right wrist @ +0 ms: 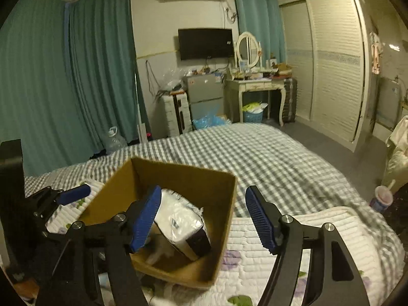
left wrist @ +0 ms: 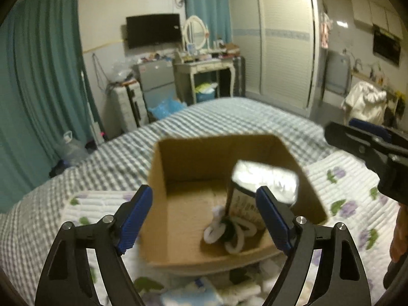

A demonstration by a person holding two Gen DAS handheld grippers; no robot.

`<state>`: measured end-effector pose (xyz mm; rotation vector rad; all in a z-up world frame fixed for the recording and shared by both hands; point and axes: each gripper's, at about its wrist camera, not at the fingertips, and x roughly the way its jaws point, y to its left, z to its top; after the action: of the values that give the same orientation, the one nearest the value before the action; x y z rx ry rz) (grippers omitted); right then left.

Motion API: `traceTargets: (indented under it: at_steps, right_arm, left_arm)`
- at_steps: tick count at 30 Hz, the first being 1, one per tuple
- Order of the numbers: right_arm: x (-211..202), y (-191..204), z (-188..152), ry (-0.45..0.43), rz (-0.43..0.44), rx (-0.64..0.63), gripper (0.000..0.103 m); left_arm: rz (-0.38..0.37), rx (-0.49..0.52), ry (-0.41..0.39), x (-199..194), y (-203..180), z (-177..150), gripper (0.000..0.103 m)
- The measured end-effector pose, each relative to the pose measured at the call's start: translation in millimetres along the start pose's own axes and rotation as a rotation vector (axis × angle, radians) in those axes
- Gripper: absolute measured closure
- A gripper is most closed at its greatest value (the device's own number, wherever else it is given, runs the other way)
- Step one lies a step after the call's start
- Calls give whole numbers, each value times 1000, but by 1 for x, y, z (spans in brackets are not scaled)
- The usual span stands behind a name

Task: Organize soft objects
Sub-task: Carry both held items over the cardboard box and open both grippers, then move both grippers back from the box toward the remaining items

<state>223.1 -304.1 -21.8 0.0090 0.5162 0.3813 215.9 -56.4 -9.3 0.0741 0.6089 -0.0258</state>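
Observation:
An open cardboard box [left wrist: 156, 178] stands on the flowered quilt [left wrist: 344, 191] on the bed. Inside it a plastic-wrapped white tissue pack [left wrist: 265, 178] leans tilted on a white and dark-green looped soft thing [left wrist: 229, 232] on the box floor. My left gripper [left wrist: 204, 193] is open over the box's near edge with nothing between its blue pads. In the right wrist view, my right gripper [right wrist: 204, 193] is also open and holds nothing; its left finger is over the box [right wrist: 221, 186] beside the tissue pack [right wrist: 181, 219], and its right finger is over the quilt. Each gripper shows at the other view's edge [left wrist: 357, 132] [right wrist: 63, 199].
More soft packs, blue-white [left wrist: 193, 293] and fluffy white [left wrist: 270, 267], lie on the quilt in front of the box. A grey checked sheet [right wrist: 255, 153] covers the bed beyond. A cup with a straw [right wrist: 382, 196] stands off the bed's right side. A dressing table [right wrist: 255, 86] and wardrobe [right wrist: 331, 63] line the far wall.

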Motion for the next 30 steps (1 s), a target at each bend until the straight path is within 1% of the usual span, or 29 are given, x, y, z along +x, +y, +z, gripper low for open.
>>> traceTargets:
  at_steps: [5, 6, 7, 8, 9, 11, 13, 15, 18, 20, 23, 26, 30]
  right_arm:
    - [-69, 18, 23, -47, -56, -31, 31]
    - [-85, 22, 28, -63, -60, -22, 27]
    - [-104, 28, 32, -76, -59, -14, 22]
    - [-118, 32, 34, -85, -61, -12, 20]
    - [-130, 37, 34, -95, -64, -12, 18]
    - [-153, 48, 32, -105, -71, -25, 15]
    - [-171, 58, 19, -106, -69, -51, 10]
    - [-181, 60, 3, -100, -66, -70, 9]
    - [-177, 62, -29, -50, -59, -92, 9]
    - [-168, 61, -48, -12, -60, -111, 9]
    - [-141, 62, -72, 55, -55, -131, 9]
    - [-109, 59, -94, 115, -57, -141, 9]
    - [-67, 56, -122, 213, -53, -167, 10]
  left_arm:
    - [18, 17, -90, -79, 11, 13, 19]
    - [20, 20, -104, -92, 13, 15, 17]
    - [24, 21, -120, -108, 15, 16, 14]
    - [27, 21, -132, -119, 16, 16, 9]
    - [28, 19, -147, -133, 19, 15, 9]
    - [28, 19, -162, -156, 24, 10, 9]
    - [28, 18, -168, -166, 30, 4, 9]
    - [38, 17, -161, -173, 33, -8, 9]
    - [36, 9, -132, -169, 37, -37, 9]
    - [31, 10, -91, -158, 39, -56, 9]
    - [46, 6, -32, -132, 42, -87, 9]
    - [45, -2, 39, -97, 46, -115, 9]
    - [51, -17, 100, -68, 54, -147, 9]
